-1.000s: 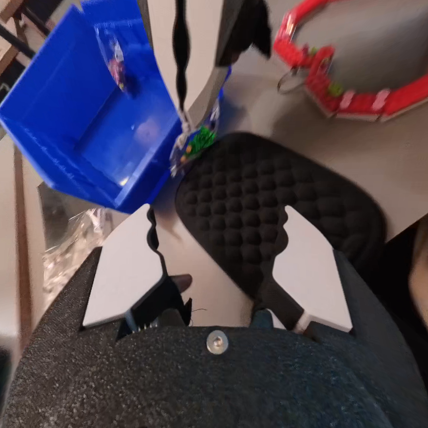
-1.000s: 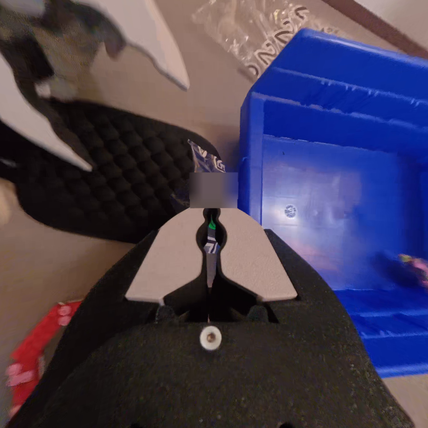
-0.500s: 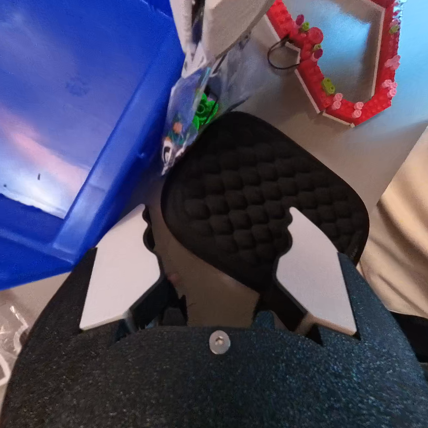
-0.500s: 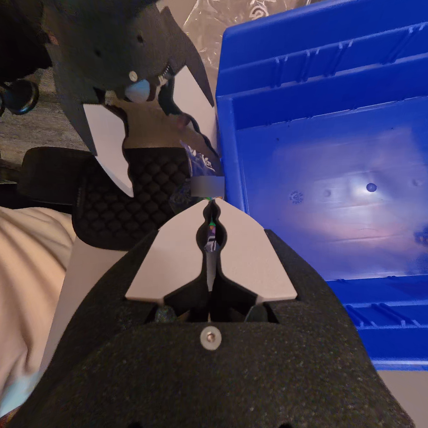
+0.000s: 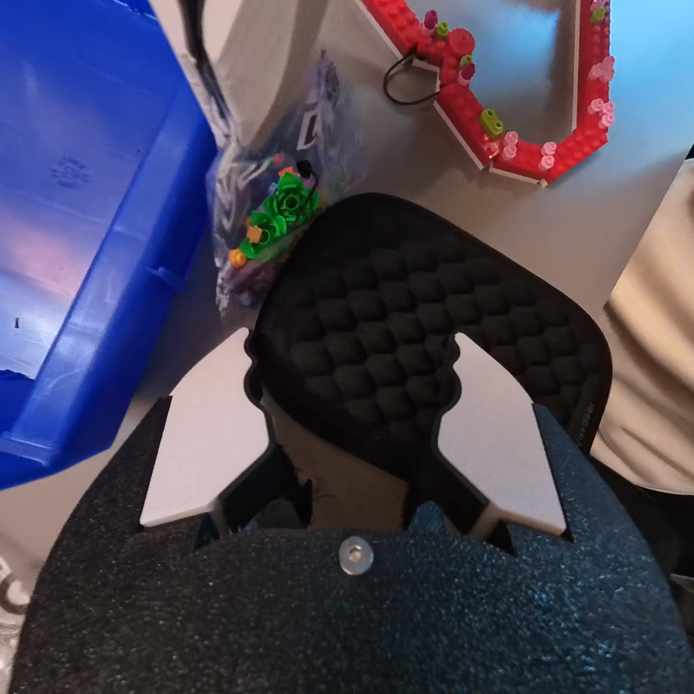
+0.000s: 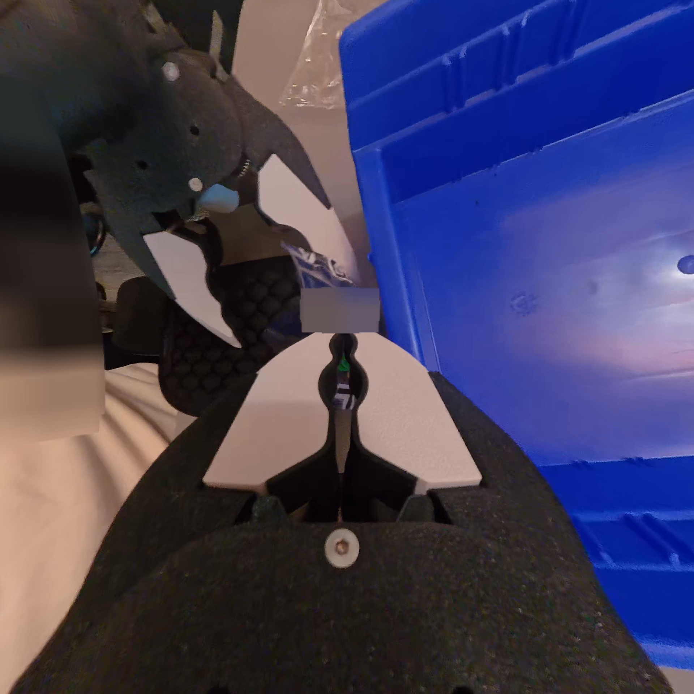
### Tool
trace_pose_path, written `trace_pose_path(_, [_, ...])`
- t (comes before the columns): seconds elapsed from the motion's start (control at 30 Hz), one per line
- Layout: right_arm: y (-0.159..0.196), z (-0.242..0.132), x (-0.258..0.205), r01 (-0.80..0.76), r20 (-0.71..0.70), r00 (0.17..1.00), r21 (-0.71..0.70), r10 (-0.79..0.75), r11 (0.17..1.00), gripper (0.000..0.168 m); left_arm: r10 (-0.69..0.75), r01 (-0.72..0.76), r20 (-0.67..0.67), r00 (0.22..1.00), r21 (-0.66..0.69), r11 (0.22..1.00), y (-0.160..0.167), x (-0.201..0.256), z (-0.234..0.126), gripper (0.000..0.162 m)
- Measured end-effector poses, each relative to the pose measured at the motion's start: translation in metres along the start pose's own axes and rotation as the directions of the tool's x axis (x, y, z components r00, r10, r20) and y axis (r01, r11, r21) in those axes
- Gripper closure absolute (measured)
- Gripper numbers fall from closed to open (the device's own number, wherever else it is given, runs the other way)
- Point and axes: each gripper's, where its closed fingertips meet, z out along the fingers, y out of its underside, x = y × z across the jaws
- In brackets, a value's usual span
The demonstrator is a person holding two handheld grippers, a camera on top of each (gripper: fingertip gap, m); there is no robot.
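My right gripper [image 6: 343, 338] is shut on the top of a clear plastic bag of small bricks [image 6: 319, 263], right beside the wall of a blue bin [image 6: 525, 263]. In the left wrist view the bag [image 5: 274, 221] hangs with green and orange pieces inside, between the blue bin [image 5: 94, 225] and a black quilted pad [image 5: 394, 319]. One of the right gripper's fingers [image 5: 255, 56] shows above the bag. My left gripper [image 5: 353, 338] is open and empty over the pad, just short of the bag. Its fingers [image 6: 180, 270] show open in the right wrist view.
A red brick frame [image 5: 525, 112] with small pink and green pieces lies on the table beyond the pad. An empty clear bag [image 6: 319, 75] lies behind the bin. A person's beige clothing [image 6: 56, 525] fills the near side. The left gripper's tips are roughly 8 cm from the right gripper's.
The two grippers have come closer together beside the bin. The right gripper still holds the bag, which now hangs nearer the left gripper's open fingers. The left gripper stays open.
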Motion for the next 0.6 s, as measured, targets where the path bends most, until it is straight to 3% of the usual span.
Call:
trace_pose_path(0.17, [0.001,0.000,0.008,0.011,-0.070,0.997,-0.028,-0.013,1.000,0.164,-0.021,0.021,0.003,1.000,0.019,1.000,-0.001,0.001,-0.002,0.067])
trace_pose_path(0.3, [0.002,-0.007,0.015,0.074,-0.182,0.980,-0.069,-0.086,0.995,0.162,0.042,-0.056,0.090,0.995,0.164,0.985,-0.025,-0.001,-0.031,0.092])
trace_pose_path(0.4, [0.005,-0.011,0.020,0.130,-0.252,0.955,-0.129,-0.159,0.983,0.160,0.147,-0.197,0.204,0.968,0.251,0.948,-0.050,0.006,-0.055,0.108])
trace_pose_path(0.6, [-0.007,-0.027,0.016,0.186,-0.299,0.930,-0.119,-0.214,0.975,0.155,0.226,-0.284,0.271,0.936,0.200,0.938,-0.064,0.009,-0.045,0.102])
